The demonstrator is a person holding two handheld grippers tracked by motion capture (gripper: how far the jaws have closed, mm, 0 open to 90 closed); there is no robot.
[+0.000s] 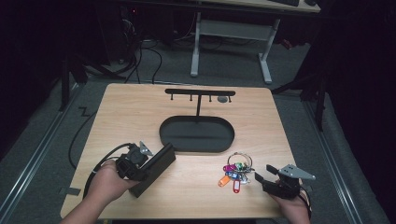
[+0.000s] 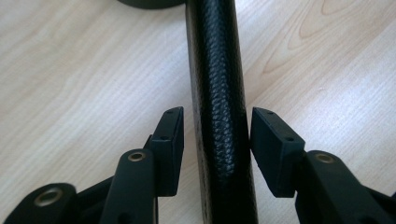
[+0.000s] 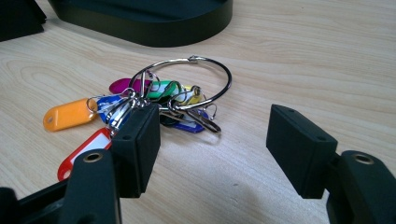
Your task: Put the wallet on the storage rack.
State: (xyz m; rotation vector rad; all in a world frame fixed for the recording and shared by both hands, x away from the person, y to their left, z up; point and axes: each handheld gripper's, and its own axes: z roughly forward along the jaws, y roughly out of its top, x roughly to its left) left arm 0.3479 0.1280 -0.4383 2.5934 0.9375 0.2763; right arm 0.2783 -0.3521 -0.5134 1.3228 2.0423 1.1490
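Black case (image 2: 219, 116) between left gripper (image 2: 217, 144) pads

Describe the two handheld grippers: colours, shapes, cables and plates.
Both are black. The left gripper carries a small grey three-cornered plate and trails a black cable that loops off to the side. The right gripper bears a larger grey three-cornered plate. In the gripper views, each has two arms with brass-coloured pivots, ending in flat rectangular black pads.

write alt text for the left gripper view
A long black case with a pebbled leather-like surface lies on a light wooden table and runs up between the left gripper's two black jaws. The right-hand jaw looks to touch it; a narrow gap shows at the other.
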